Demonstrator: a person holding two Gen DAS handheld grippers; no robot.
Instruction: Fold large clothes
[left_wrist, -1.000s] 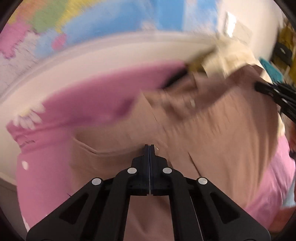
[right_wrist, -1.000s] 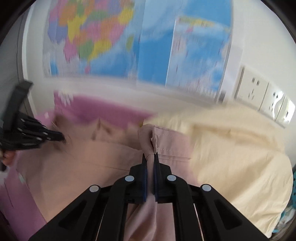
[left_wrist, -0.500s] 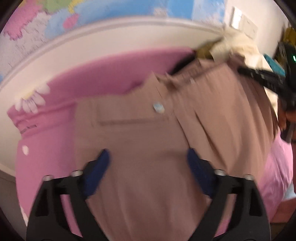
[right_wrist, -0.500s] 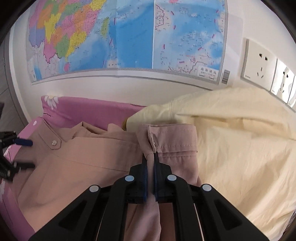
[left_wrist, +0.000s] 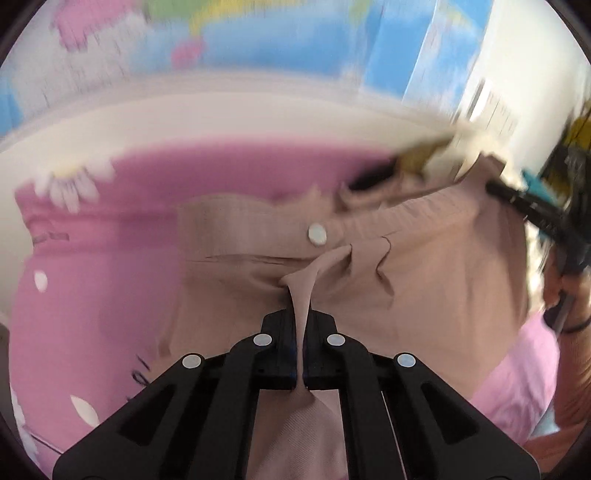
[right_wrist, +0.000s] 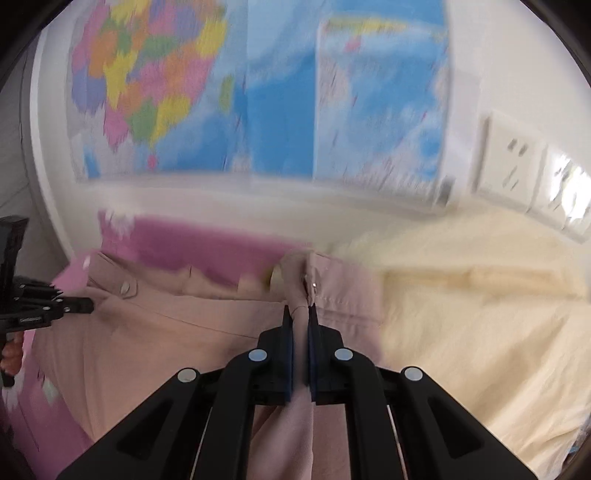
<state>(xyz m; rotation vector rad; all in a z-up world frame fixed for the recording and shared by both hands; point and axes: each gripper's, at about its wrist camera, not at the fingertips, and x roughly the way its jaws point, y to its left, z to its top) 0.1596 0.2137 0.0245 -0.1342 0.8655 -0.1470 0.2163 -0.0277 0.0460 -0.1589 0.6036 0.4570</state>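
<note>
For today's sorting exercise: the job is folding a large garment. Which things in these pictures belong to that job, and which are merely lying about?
Part of the job:
tan garment
left gripper, shut on it
right gripper, shut on it

Merely there:
cream cloth
pink bedsheet
wall map
wall sockets

Trousers (right_wrist: 155, 332) on bedsheet (right_wrist: 207, 251), shirt (right_wrist: 480, 317) rightward

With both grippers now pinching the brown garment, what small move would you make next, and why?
Probably lift both ends together. The left gripper pinches a ridge of the brown garment near its button; the right gripper clamps the waistband edge. The cloth lies wrinkled on the pink sheet, so raising and drawing it taut should smooth it.
</note>
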